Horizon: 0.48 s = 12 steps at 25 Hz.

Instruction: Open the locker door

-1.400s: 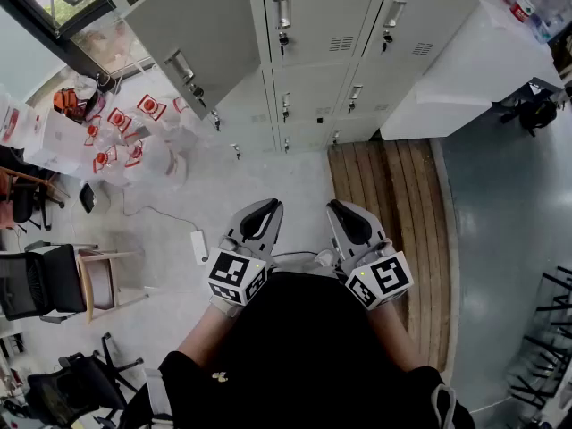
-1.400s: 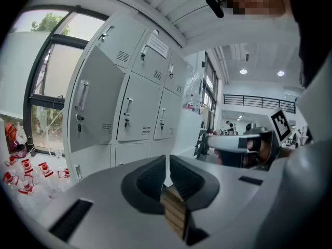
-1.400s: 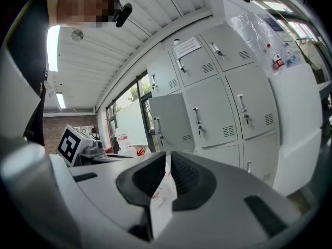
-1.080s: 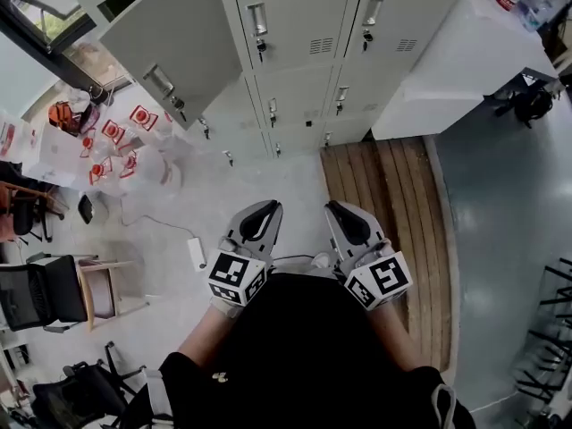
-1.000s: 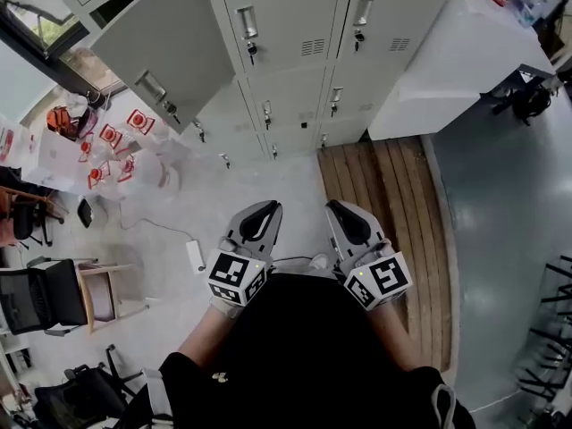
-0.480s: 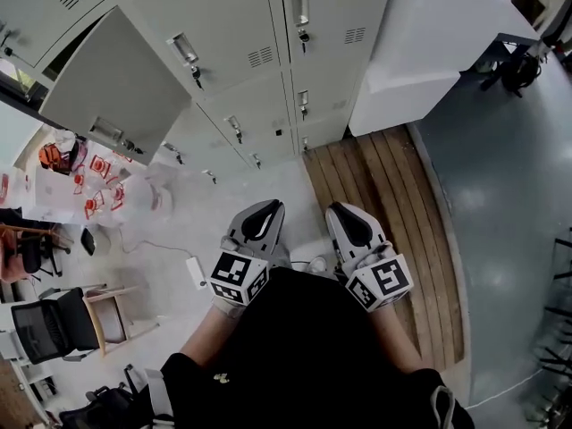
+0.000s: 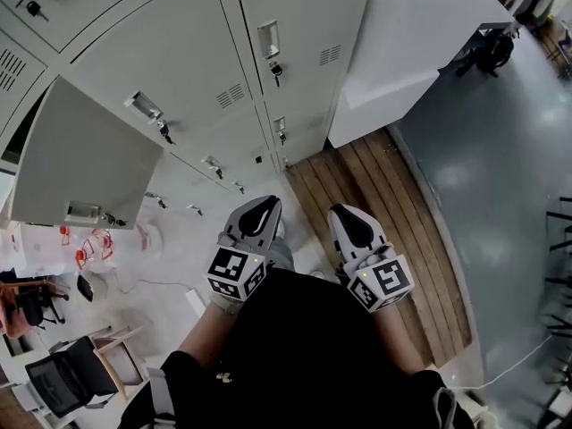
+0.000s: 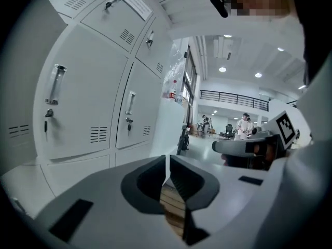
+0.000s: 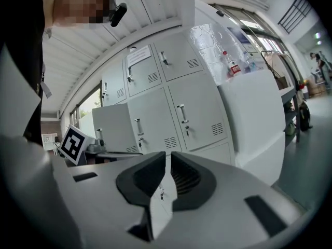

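Locker door [image 7: 308, 12], the shut one straight ahead of your two grippers, is pale grey sheet metal. It has a recessed upright handle [image 7: 268, 38], a key lock [image 7: 276, 70] just below the handle and a small louvred vent [image 7: 330, 54] off to the side. It sits in a bank of like doors, well apart from both gripper tips. Off to the left of your left gripper [image 7: 267, 203], another door [image 7: 85, 159] of the same bank hangs swung open toward you.

Your left gripper has its jaws pressed together with nothing in them. Your right gripper [image 7: 345, 213] is the same — tips closed, empty. A wooden platform [image 7: 384, 195] lies just beside and ahead of the right gripper, with a white counter [image 7: 411, 52] further off to its right.

For writing: a paper sheet [image 9: 139, 56] is stuck on an upper door, its print too small to read. A bottle [image 9: 234, 62] on the counter carries a red label you cannot make out. The marker cube [image 7: 234, 272] on each gripper shows only black-and-white squares — no words.
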Available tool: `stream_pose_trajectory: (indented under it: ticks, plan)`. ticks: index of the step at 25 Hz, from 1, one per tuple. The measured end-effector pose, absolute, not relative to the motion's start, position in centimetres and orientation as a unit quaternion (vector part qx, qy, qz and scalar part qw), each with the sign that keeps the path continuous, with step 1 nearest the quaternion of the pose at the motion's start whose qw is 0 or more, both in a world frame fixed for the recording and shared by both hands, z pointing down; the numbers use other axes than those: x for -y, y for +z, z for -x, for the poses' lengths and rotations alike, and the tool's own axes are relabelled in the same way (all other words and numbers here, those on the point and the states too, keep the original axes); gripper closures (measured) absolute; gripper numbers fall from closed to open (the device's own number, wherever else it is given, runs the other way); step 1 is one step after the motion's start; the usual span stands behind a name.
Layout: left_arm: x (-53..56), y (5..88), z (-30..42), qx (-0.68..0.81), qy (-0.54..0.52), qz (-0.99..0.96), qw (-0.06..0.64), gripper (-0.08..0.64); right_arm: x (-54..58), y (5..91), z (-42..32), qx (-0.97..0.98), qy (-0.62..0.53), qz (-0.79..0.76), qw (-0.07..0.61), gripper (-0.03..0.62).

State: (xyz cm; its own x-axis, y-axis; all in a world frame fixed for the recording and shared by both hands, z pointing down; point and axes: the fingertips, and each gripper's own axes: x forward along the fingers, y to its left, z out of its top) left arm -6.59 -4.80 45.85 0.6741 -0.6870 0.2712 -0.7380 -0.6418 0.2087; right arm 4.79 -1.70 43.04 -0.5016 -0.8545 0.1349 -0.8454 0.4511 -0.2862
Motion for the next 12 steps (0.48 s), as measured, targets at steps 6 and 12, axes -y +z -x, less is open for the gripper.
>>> stream_pose_trajectory:
  ticks: [6,12]
  plan:
    - [12.7,45.0,6.7,0.346,0.059,-0.921,0.169,0.522,8.1,42.0,-4.1,-0.826,-0.152,0.543,0.016,0.541]
    - [19.8,44.3,5.9,0.290,0.001,-0.927,0.238,0.520,12.6,41.9,-3.5,-0.796,-0.149,0.587,0.014,0.541]
